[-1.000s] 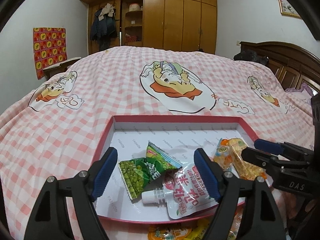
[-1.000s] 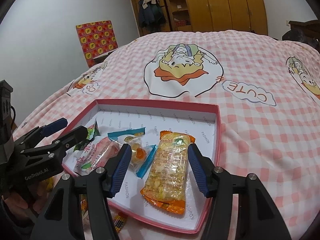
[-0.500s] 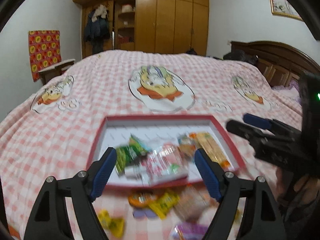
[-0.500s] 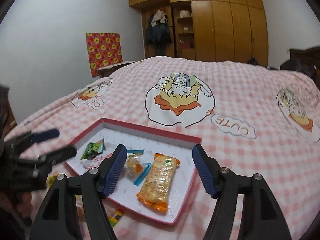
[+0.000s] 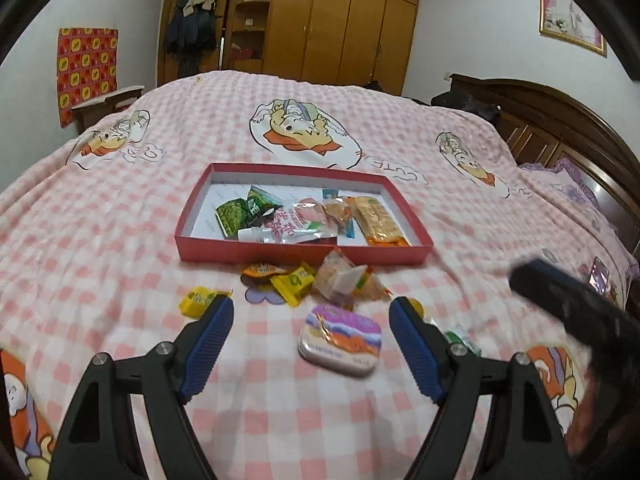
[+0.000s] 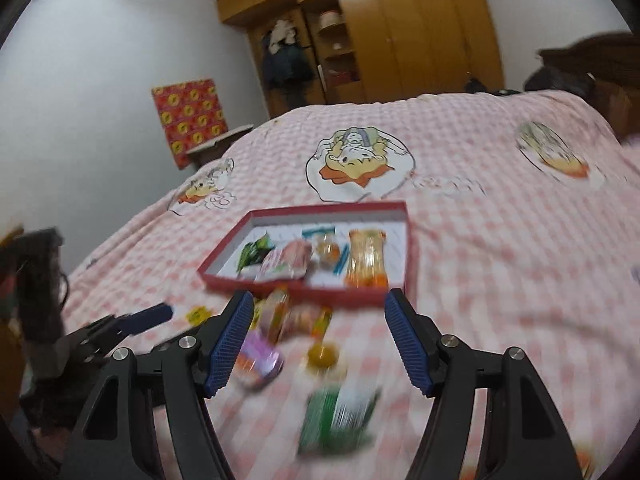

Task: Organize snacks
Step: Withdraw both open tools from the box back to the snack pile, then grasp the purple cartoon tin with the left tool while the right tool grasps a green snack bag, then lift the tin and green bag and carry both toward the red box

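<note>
Snacks lie in two groups on a pink checked bedspread [image 5: 120, 240] printed with cartoon ducks: four packets rest inside a shallow red-walled box [image 5: 208, 250], and a loose cluster sits just in front of its near wall. In the box, left to right, are a green pea packet [image 5: 234, 216], a spouted pink pouch [image 5: 292, 226], a small clear-wrapped sweet [image 5: 336, 214] and a long orange cracker pack [image 5: 378, 224]. Among the loose items, a rounded tin with a purple lid [image 5: 340, 338] lies between the fingers of the left gripper [image 5: 312, 344], untouched; yellow wrappers [image 5: 292, 284] and a crumpled pack [image 5: 348, 280] lie beyond it. The left gripper tilts down over the bed, jaws wide apart and holding nothing. The right gripper [image 6: 320, 340] also angles downward, jaws spread and empty. Its view is heavily blurred: a green packet [image 6: 336, 416] below it and the pile near its left finger are smeared, their labels unreadable. In the left view the right gripper appears only as a dark blurred shape at the right edge. Both grippers have black frames and ribbed blue pads [image 5: 208, 340].
</note>
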Tool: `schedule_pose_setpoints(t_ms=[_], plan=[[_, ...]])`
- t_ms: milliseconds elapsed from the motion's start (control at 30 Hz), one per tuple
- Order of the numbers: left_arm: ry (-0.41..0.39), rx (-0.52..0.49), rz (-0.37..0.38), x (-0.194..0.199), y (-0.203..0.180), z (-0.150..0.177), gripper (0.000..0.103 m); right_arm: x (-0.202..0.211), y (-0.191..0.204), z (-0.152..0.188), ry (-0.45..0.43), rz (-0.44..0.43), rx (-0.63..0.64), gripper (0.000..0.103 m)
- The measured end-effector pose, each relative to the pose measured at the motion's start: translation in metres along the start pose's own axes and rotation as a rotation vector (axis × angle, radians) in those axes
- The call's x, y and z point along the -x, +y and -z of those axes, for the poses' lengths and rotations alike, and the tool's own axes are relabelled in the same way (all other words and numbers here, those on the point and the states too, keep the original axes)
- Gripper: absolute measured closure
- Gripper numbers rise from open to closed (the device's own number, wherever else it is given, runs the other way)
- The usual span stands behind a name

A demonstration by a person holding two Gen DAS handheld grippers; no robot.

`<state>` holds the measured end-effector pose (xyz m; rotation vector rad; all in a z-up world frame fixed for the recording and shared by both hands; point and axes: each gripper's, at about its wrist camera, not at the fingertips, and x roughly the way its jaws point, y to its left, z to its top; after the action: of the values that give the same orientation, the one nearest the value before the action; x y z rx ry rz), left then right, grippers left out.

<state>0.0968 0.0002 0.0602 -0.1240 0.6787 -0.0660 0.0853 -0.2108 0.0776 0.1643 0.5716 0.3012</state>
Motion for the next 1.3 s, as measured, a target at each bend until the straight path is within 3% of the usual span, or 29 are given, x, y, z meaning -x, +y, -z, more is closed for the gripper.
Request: schedule_pose_setpoints(t_ms=[100,267,500,567,633,667,867,1033,1300], plan=[[0.015,0.008,0.024,0.0,-0.004,0.008,0.02,0.013,-0.001,0.023,0.004,0.05,-0.008,0.034],[0.073,0.025,0.046,-0.02,-0.012,0.016,0.021,0.001,-0.018,0.047,0.059,0.106,-0.06,0.034],[0.14,-0.023,0.006,-0.056,-0.017,0.034,0.022,-0.025,-0.025,0.056,0.104,0.091,-0.058,0.034],[0.138,-0.032,0.001,-0.057,-0.017,0.035,0.023,-0.034,-0.021,0.06,0.121,0.084,-0.043,0.035],[0.128,-0.021,-0.008,-0.058,-0.015,0.036,0.038,-0.046,-0.014,0.067,0.162,0.088,-0.006,0.038],[0.122,-0.01,-0.015,-0.058,-0.012,0.037,0.039,-0.049,-0.012,0.068,0.176,0.084,0.001,0.041],[0.104,0.026,0.02,-0.053,-0.004,0.042,0.04,-0.051,-0.012,0.072,0.19,0.098,0.004,0.051],[0.109,-0.012,-0.013,-0.053,-0.013,0.043,0.04,-0.045,-0.027,0.073,0.175,0.029,-0.079,0.053],[0.098,0.021,0.025,-0.048,-0.006,0.046,0.04,-0.044,-0.033,0.074,0.178,0.005,-0.126,0.053]])
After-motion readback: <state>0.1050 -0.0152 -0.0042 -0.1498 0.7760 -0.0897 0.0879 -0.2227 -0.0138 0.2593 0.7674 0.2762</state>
